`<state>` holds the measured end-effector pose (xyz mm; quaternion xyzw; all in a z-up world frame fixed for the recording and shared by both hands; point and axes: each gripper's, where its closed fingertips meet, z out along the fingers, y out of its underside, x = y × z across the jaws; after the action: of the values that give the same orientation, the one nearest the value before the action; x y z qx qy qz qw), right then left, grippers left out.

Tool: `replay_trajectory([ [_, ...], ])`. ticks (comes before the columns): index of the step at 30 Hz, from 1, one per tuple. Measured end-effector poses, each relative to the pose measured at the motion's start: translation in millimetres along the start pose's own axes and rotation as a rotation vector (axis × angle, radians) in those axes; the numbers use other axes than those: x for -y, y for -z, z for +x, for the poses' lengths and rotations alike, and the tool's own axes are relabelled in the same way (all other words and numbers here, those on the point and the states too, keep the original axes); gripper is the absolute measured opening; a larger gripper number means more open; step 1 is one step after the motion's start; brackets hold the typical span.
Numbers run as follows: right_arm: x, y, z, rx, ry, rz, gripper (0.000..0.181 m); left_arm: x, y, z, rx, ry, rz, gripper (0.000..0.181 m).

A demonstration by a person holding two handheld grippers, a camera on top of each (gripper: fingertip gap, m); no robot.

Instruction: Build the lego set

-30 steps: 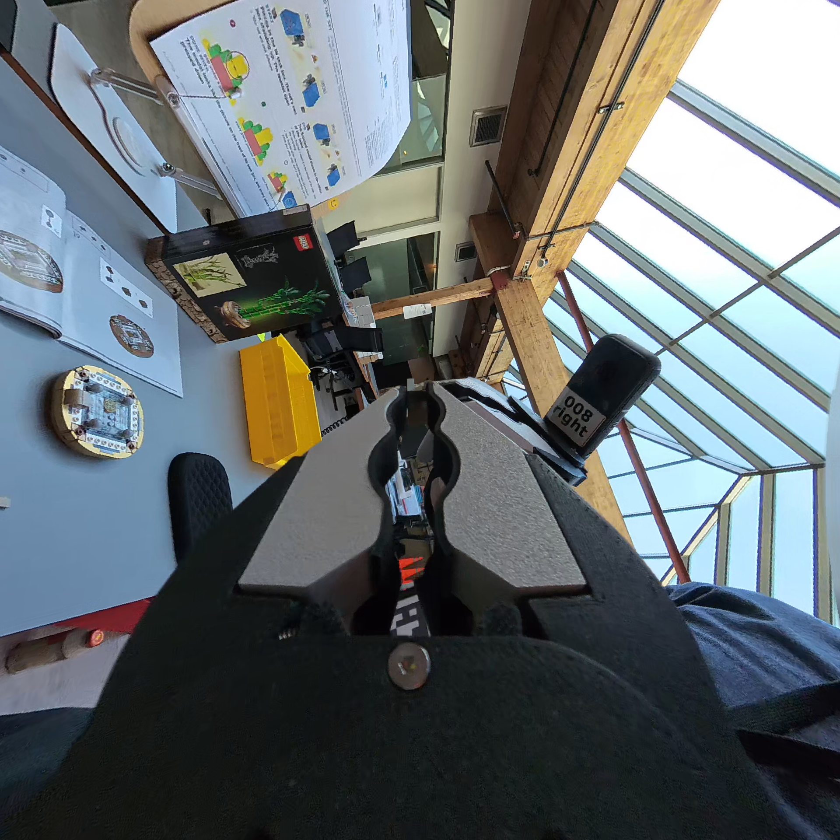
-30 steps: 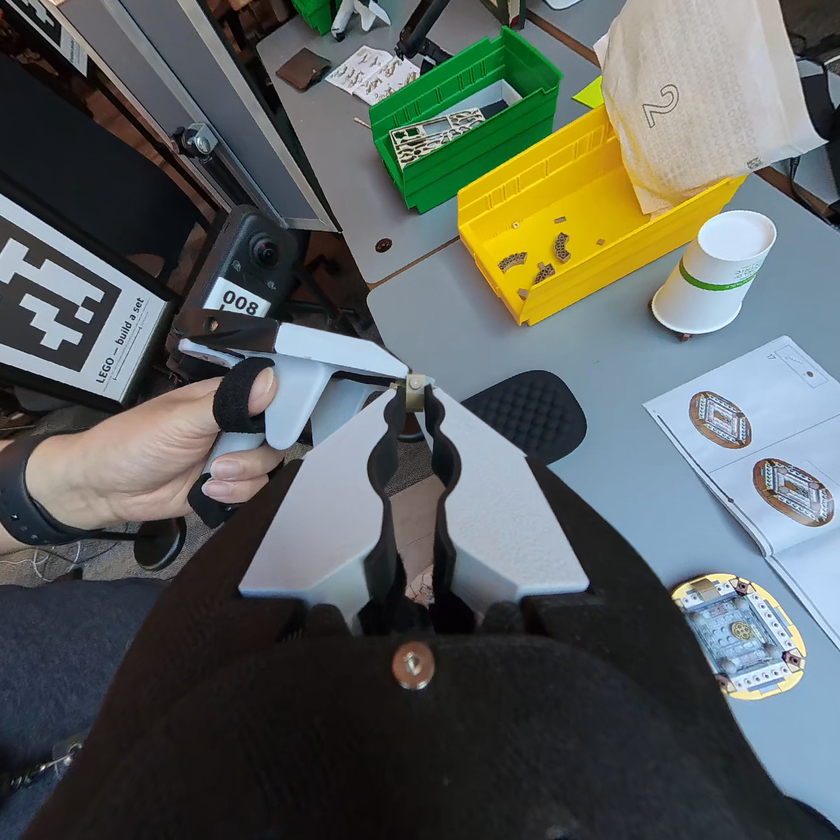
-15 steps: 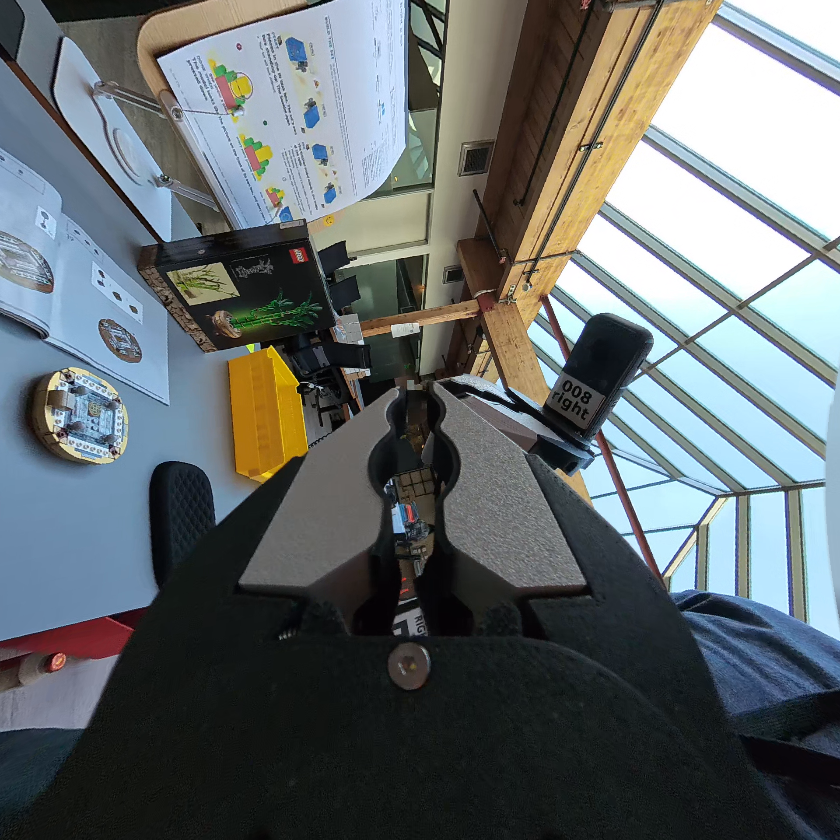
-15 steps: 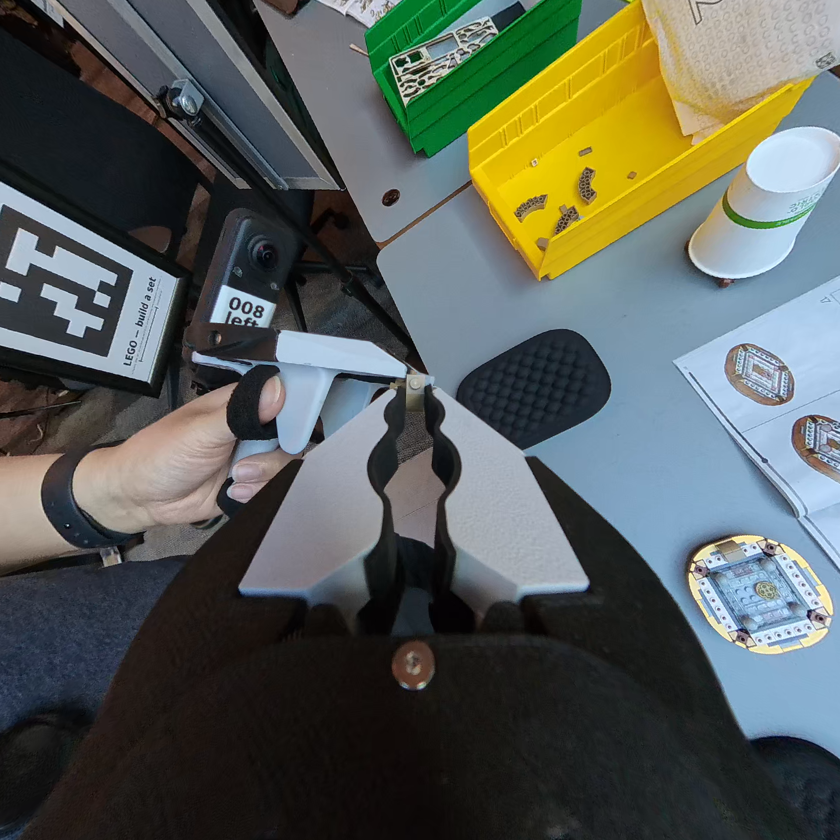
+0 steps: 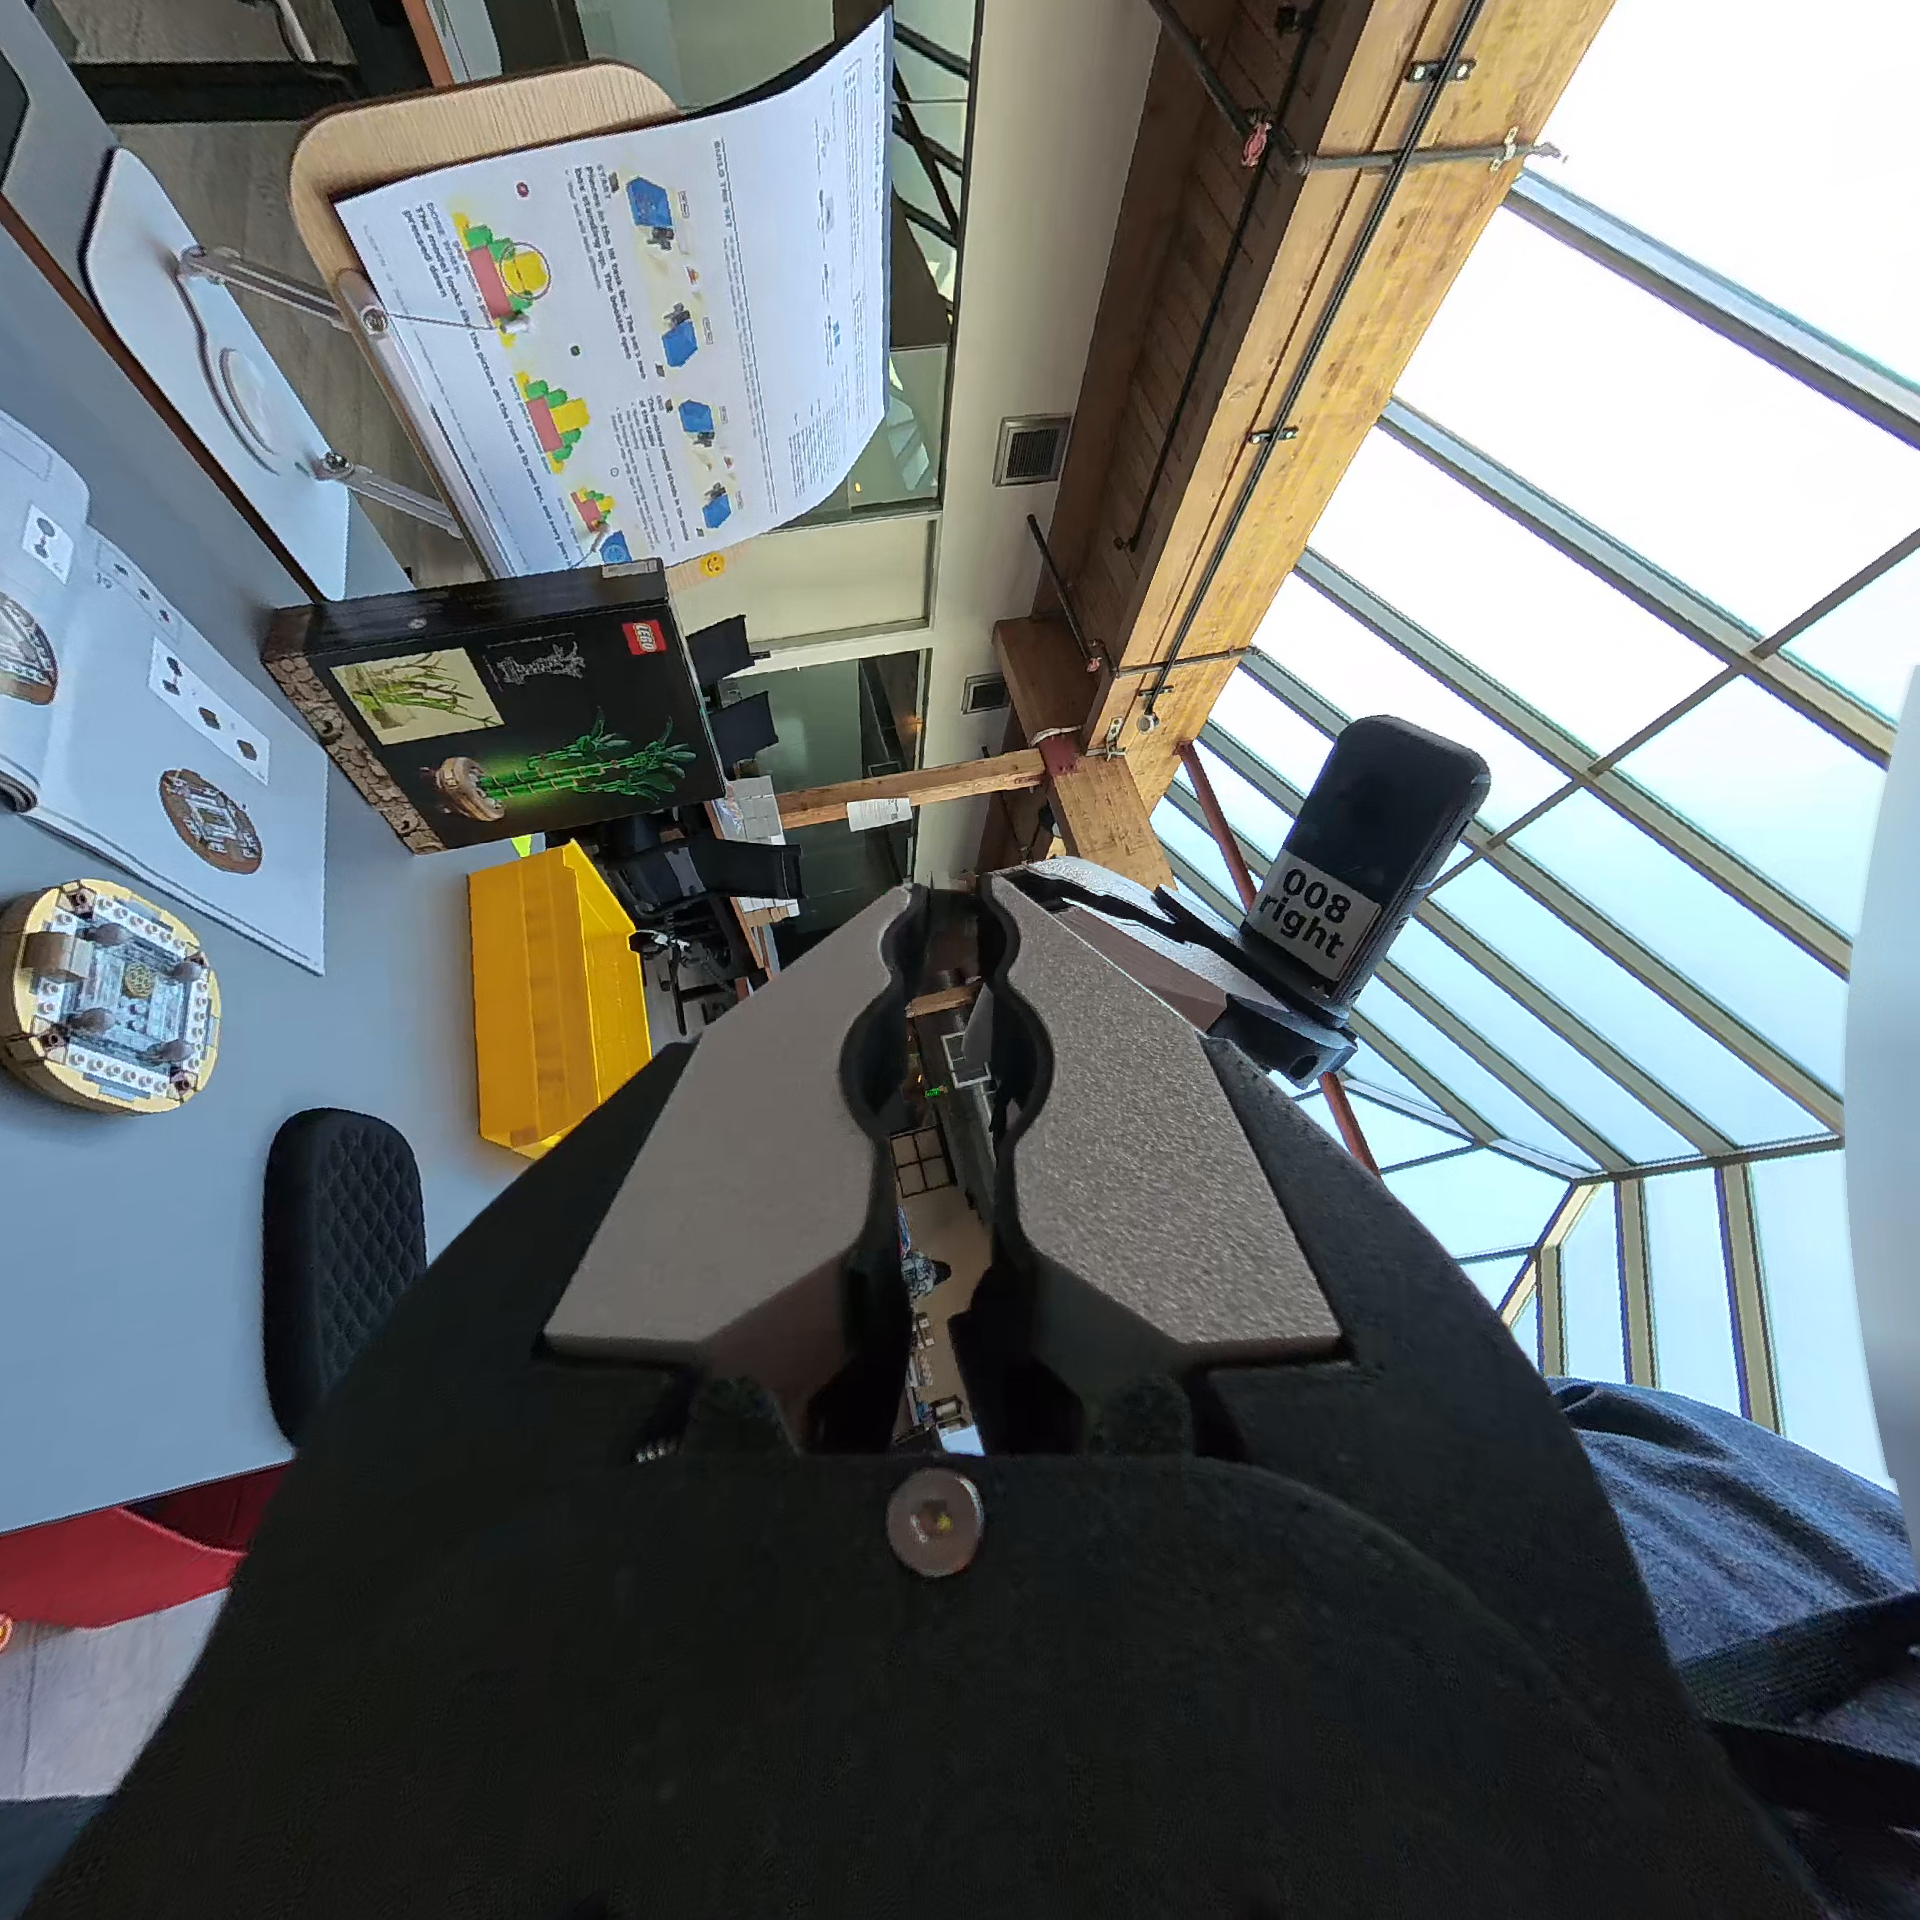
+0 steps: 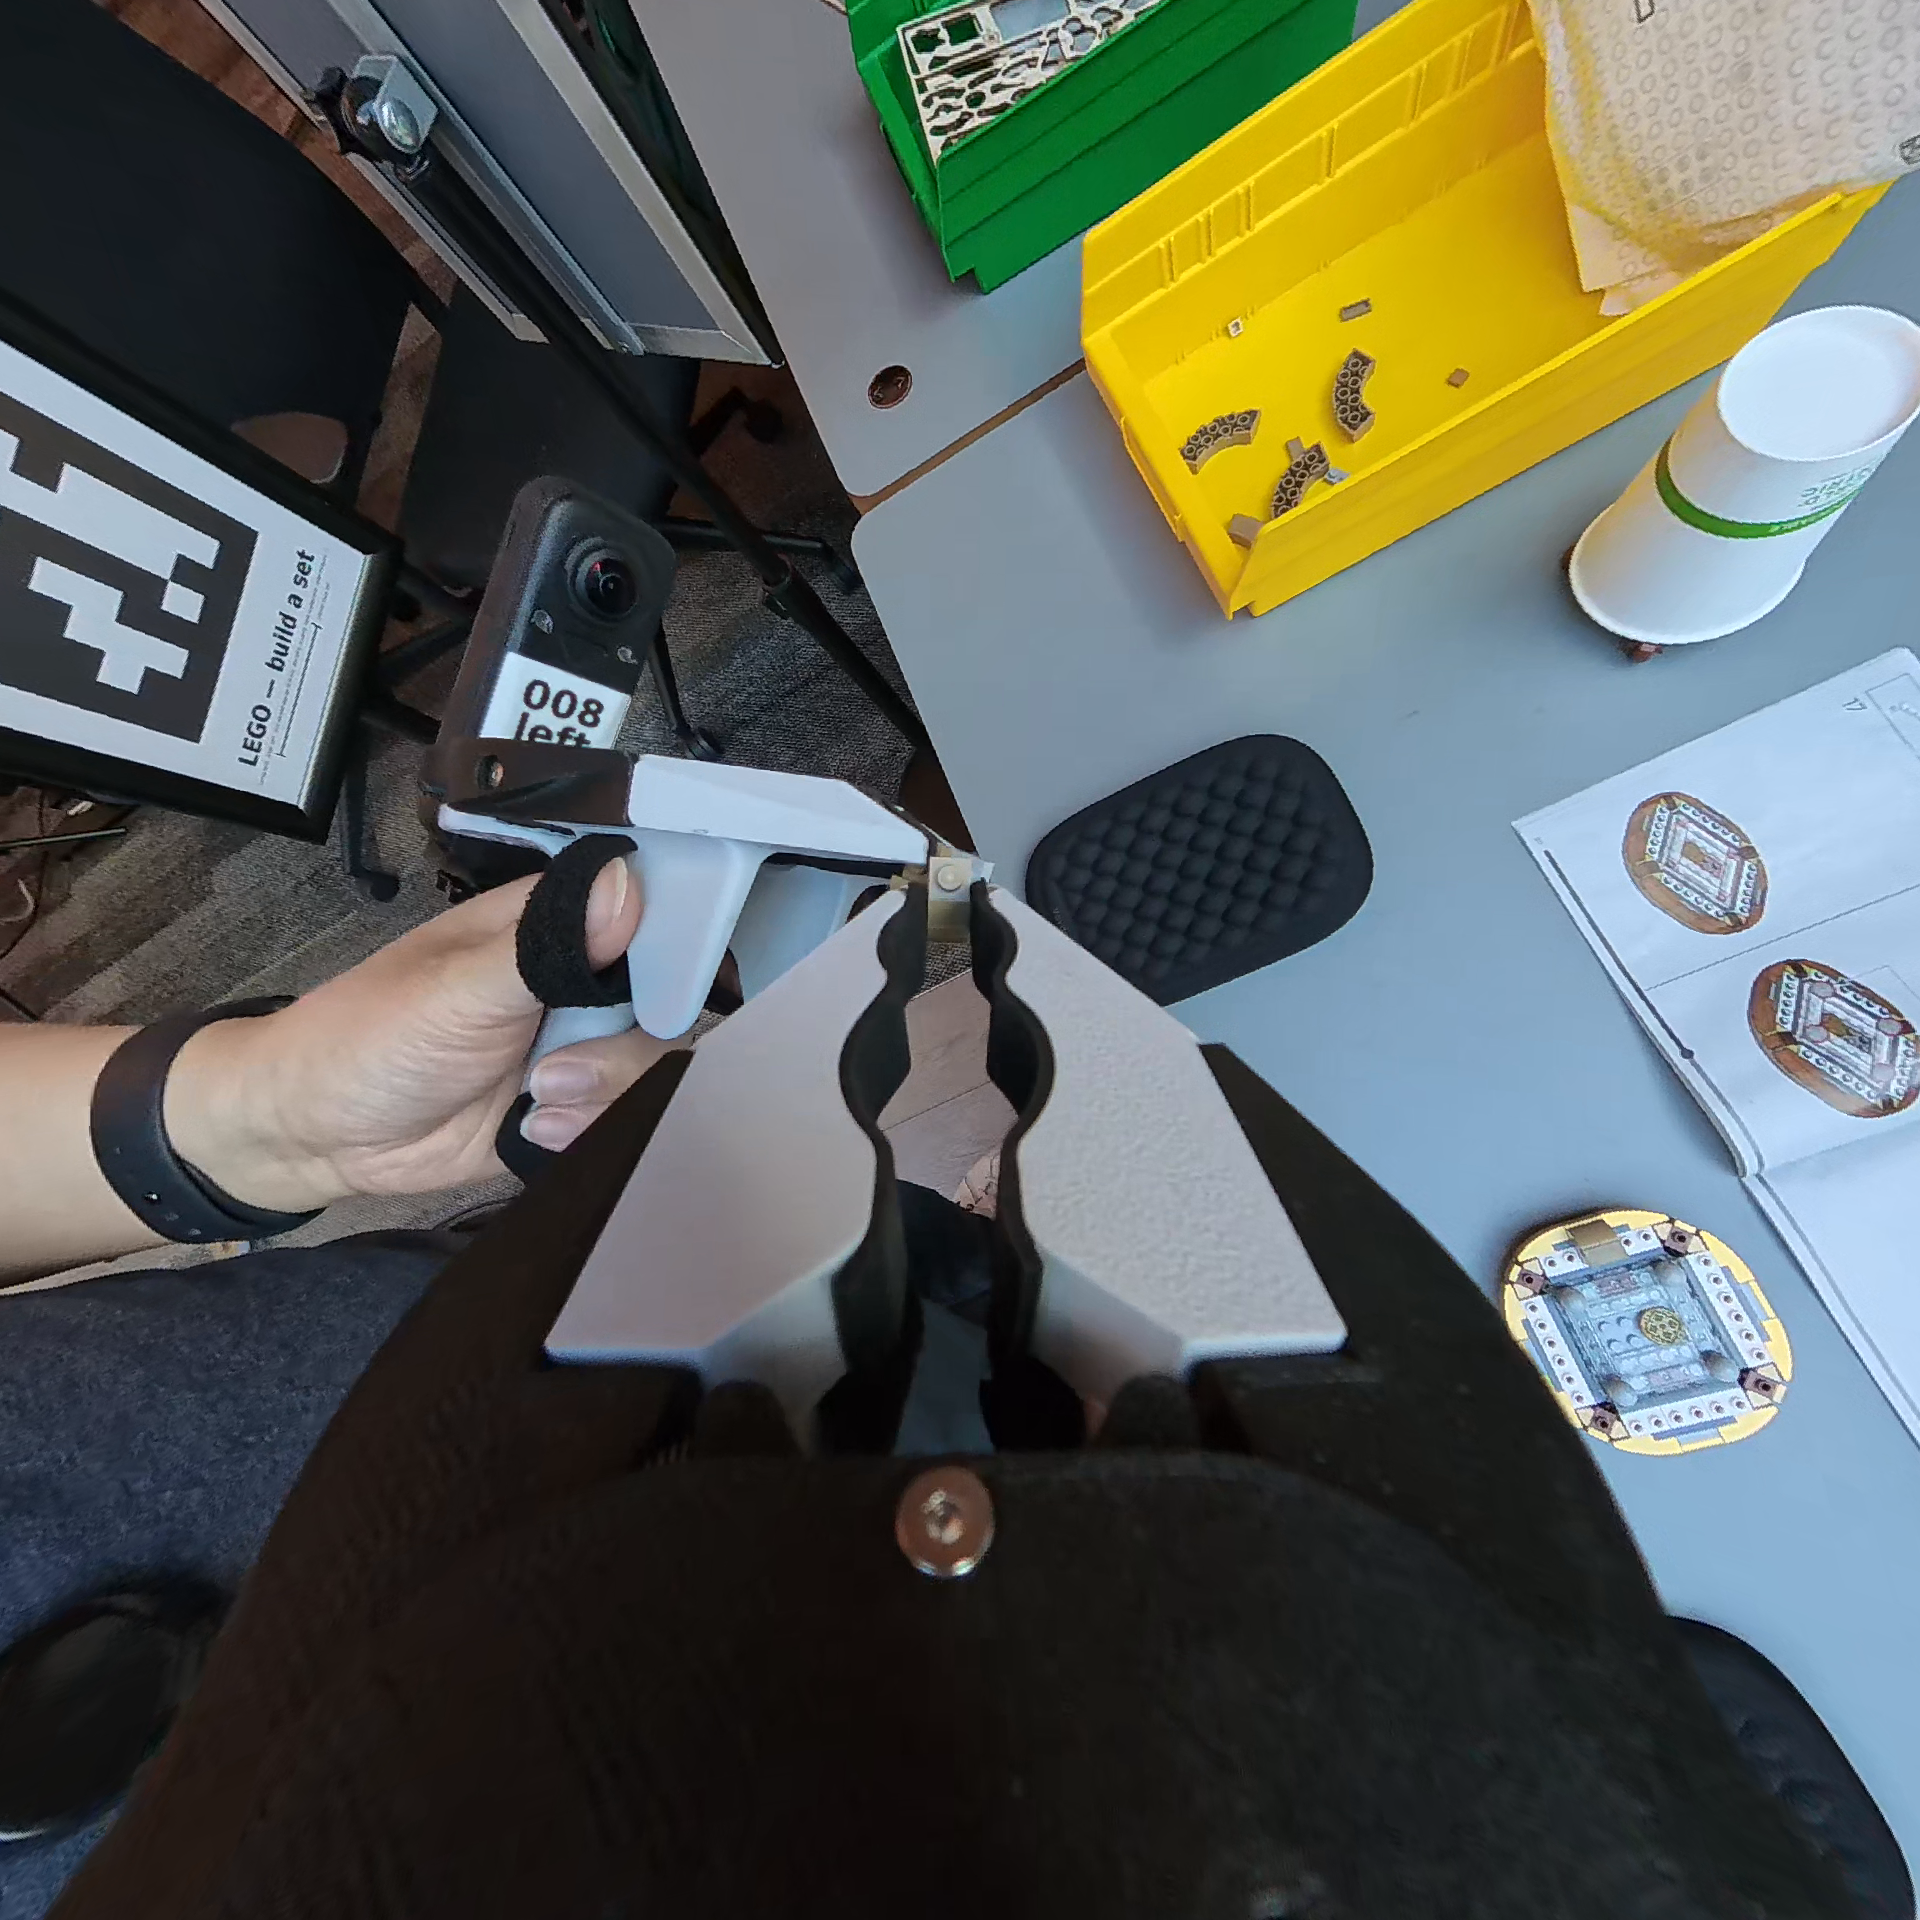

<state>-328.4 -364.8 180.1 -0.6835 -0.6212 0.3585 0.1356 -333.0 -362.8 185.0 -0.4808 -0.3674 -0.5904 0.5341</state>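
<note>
In the right wrist view my right gripper is shut on a small tan lego piece held in the air off the table's near edge. My left gripper, held by a hand, comes in from the left and its tips meet the same spot, shut on a small pale piece. In the left wrist view my left gripper has its jaws nearly together, tip to tip with the right gripper. The round tan and white lego model lies on the grey table, also seen in the left wrist view.
A yellow bin holds several curved brown pieces, with a paper bag in it. A green bin, paper cup, open instruction booklet, black pad and lego box are on the table. Left and right tips are no more than a few centimetres apart.
Both grippers stay tip to tip on the small pieces. They have shifted a little together, so the table and bins sit slightly higher in the right wrist view.
</note>
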Motion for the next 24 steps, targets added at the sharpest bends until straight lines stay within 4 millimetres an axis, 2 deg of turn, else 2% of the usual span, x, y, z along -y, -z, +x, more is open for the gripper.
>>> replay_trajectory([
  [5,1.5,0.8,0.9,-0.013,0.008,-0.001,0.007,0.5,-0.8,4.1,-0.041,0.018,0.012,0.013],
  [8,2.6,1.1,1.0,-0.011,0.003,0.009,0.007,-0.8,-1.6,1.6,-0.026,0.009,0.005,0.008],
  [17,-3.1,-2.9,5.2,-0.080,0.072,-0.032,0.007,-4.7,-3.3,-2.8,-0.008,0.017,-0.016,0.018],
  [20,-3.0,-3.5,4.2,-0.087,0.094,-0.032,0.007,-4.3,-2.4,-5.3,0.022,-0.006,-0.018,0.011],
  [24,-3.2,-4.7,6.0,-0.124,0.158,-0.040,0.007,-3.9,-2.5,-7.4,0.036,0.009,-0.024,0.012],
])
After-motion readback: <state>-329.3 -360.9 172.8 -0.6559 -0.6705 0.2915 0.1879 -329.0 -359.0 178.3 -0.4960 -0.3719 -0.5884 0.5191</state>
